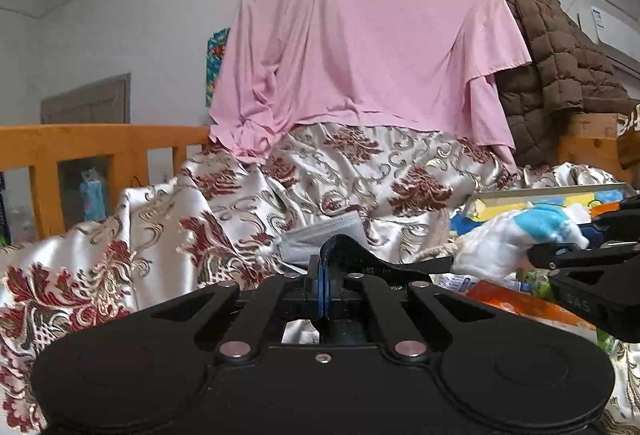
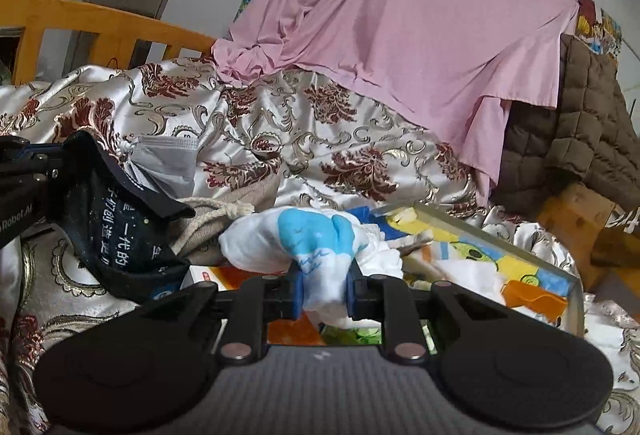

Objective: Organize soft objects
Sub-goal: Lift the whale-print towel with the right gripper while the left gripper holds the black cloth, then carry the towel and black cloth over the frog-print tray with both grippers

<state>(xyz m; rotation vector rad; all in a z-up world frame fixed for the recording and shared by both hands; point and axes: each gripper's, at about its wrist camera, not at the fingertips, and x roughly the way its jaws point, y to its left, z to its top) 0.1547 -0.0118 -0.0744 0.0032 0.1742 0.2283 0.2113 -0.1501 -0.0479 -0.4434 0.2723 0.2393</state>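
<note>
Left wrist view has the left gripper (image 1: 323, 275) clamped tight on a dark navy cloth (image 1: 352, 255), jaws pressed flat together with only the thin fabric pinched between them. From the right wrist view that same cloth hangs at about 9 o'clock, white printed lettering showing, lifted clear of the floral bedspread (image 2: 320, 123) so it droops instead of bunching up. The right gripper (image 2: 323, 295) is squeezing a white cloth with a blue print (image 2: 316, 235), and the wad is thick enough that the jaws stay a bit apart. Both pieces look picked out of the clutter for sorting. Behind the white cloth, at roughly 3 o'clock, sits a shallow tray (image 2: 576, 299) with colourful stuff in it, probably where things go, though that's a guess. A grey face mask (image 2: 168, 163) lies on the bedspread at 10 o'clock, just behind the navy cloth, and a pink sheet (image 2: 400, 15) hangs across the back at 12.
</note>
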